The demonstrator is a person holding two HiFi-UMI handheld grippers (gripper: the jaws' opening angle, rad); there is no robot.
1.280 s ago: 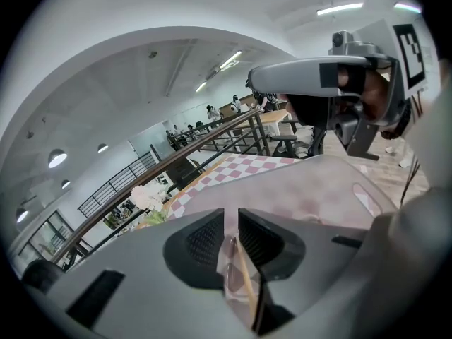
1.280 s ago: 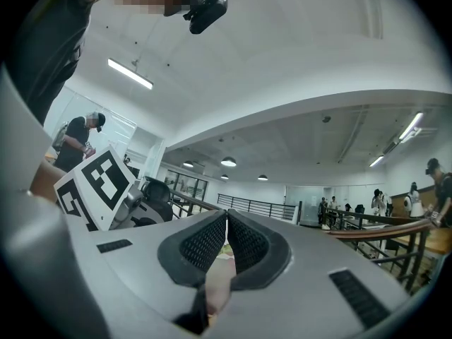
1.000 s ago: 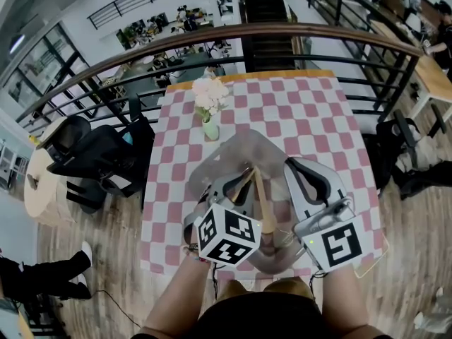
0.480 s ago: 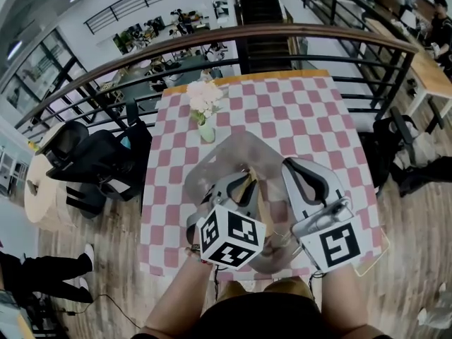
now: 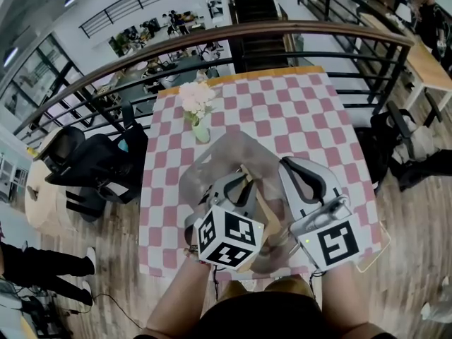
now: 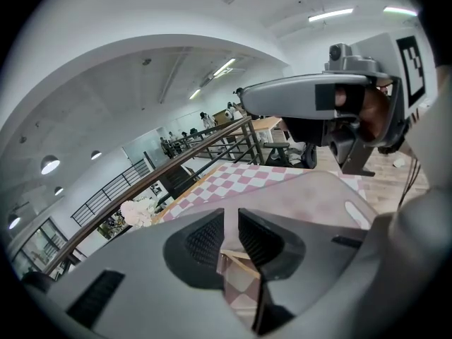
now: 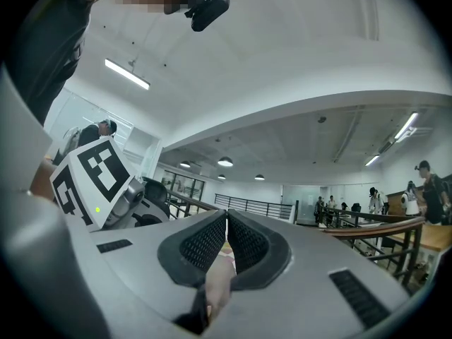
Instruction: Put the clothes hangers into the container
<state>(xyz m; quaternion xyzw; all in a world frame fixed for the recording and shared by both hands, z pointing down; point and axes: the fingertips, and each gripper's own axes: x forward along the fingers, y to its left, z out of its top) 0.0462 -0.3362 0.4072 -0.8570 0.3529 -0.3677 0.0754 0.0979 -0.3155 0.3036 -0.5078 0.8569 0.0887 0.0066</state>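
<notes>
Holding one hanger (image 5: 256, 196) over the container (image 5: 212, 162), the left claw (image 5: 238, 181) is closed on the wood. In the left gripper view its jaws stand almost together, and the pale bar (image 6: 239, 256) crosses the slit between them. The hanger is therefore above the container's near half, lifted and not yet let go.

The right claw (image 5: 300, 169) hovers just right of it, also over the container, with its jaws pressed nearly shut. The right gripper view shows a pale, blurred strip low in the slit. I cannot tell what it is, and the head view shows nothing hanging from that claw.

By my reading the task is partway through a drop, and release into the container is what remains for this hanger. No other hangers lie on the worktop (image 5: 304, 111). The claws hide the container's near end, so I cannot tell whether it already holds any.

The hanger is smooth, light-toned wood, a slim straight bar where it shows. The container is frosted, translucent plastic with rounded corners, and the left gripper view shows a slot handle in its wall (image 6: 304, 196). A pink-and-white checked cloth covers the worktop. The claw pads are black and finely ribbed.
</notes>
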